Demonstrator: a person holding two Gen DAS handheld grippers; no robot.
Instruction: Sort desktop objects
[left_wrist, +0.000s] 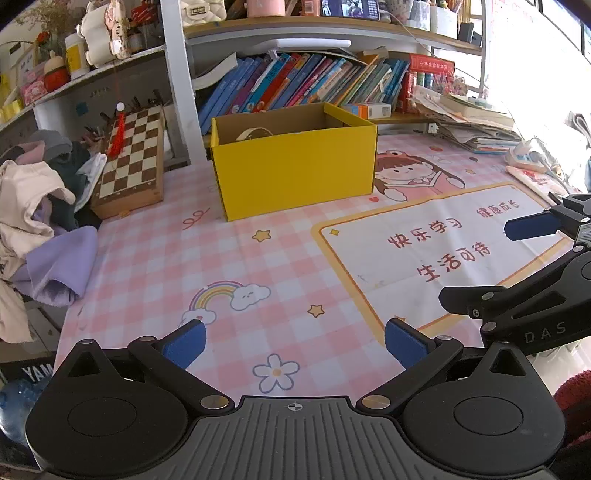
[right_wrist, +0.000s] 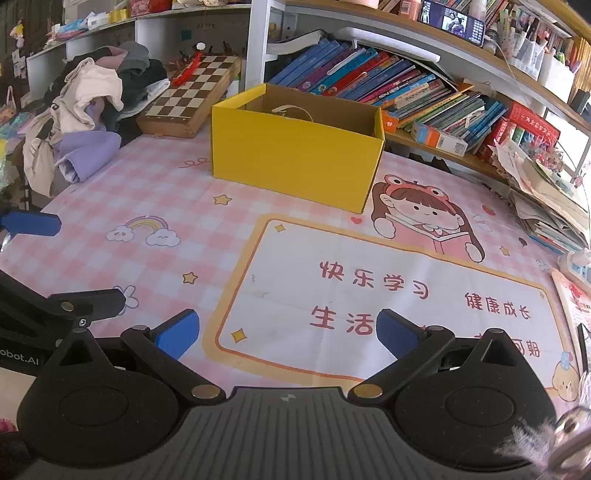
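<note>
A yellow cardboard box (left_wrist: 295, 170) stands open-topped at the back of the pink checked desk mat (left_wrist: 155, 266); a round pale object (left_wrist: 255, 133) shows inside it. The box also shows in the right wrist view (right_wrist: 295, 162). My left gripper (left_wrist: 294, 341) is open and empty, low over the mat in front of the box. My right gripper (right_wrist: 288, 332) is open and empty over the mat's white panel. The right gripper's blue fingertip (left_wrist: 532, 227) shows at the right edge of the left wrist view, and the left gripper's blue fingertip (right_wrist: 33, 223) at the left edge of the right wrist view.
A folded chessboard (left_wrist: 131, 162) leans left of the box. A pile of clothes (left_wrist: 40, 221) lies at the mat's left edge. Books (left_wrist: 295, 83) fill the shelf behind the box. A stack of papers (left_wrist: 469, 122) sits at the back right.
</note>
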